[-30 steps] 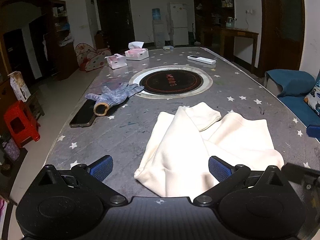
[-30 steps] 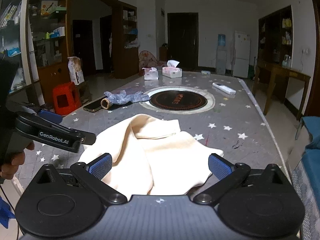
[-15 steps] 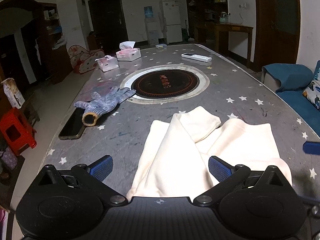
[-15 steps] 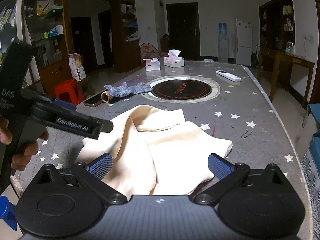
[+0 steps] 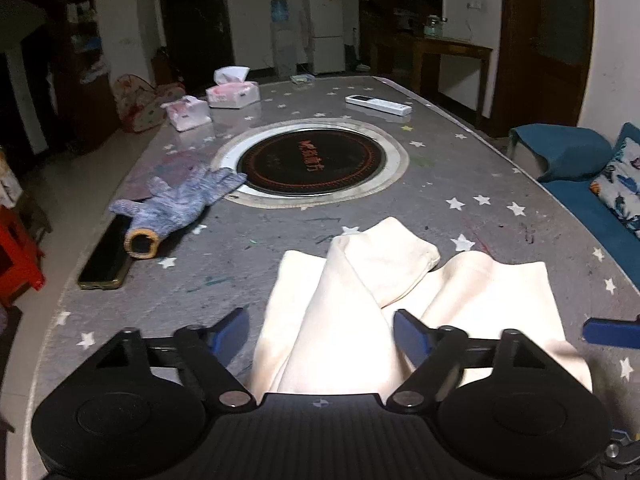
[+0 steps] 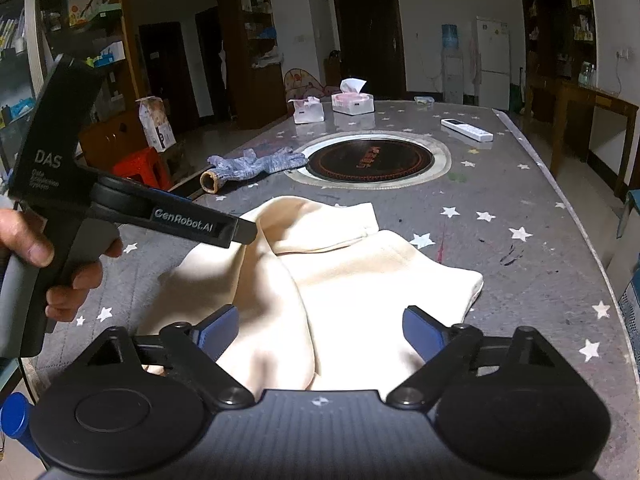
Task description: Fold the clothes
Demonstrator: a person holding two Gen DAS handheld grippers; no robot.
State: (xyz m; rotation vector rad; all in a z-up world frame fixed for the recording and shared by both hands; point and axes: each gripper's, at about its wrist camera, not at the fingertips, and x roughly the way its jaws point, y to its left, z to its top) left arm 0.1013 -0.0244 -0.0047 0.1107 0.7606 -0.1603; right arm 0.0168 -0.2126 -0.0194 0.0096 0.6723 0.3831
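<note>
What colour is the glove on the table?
The glove is speckled blue-grey knit with a tan cuff, clearest in the left wrist view.

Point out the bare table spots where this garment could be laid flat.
Bare: the starry strip right of the cream garment, toward the table edge. Crowded: left side, where the knit glove and phone lie, and the middle, taken by the round cooktop.

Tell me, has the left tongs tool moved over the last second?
Yes. In the right wrist view the left tongs have come forward and right, from beside the cream fabric garment to over its left edge. Judged against the round black hotplate.
</note>
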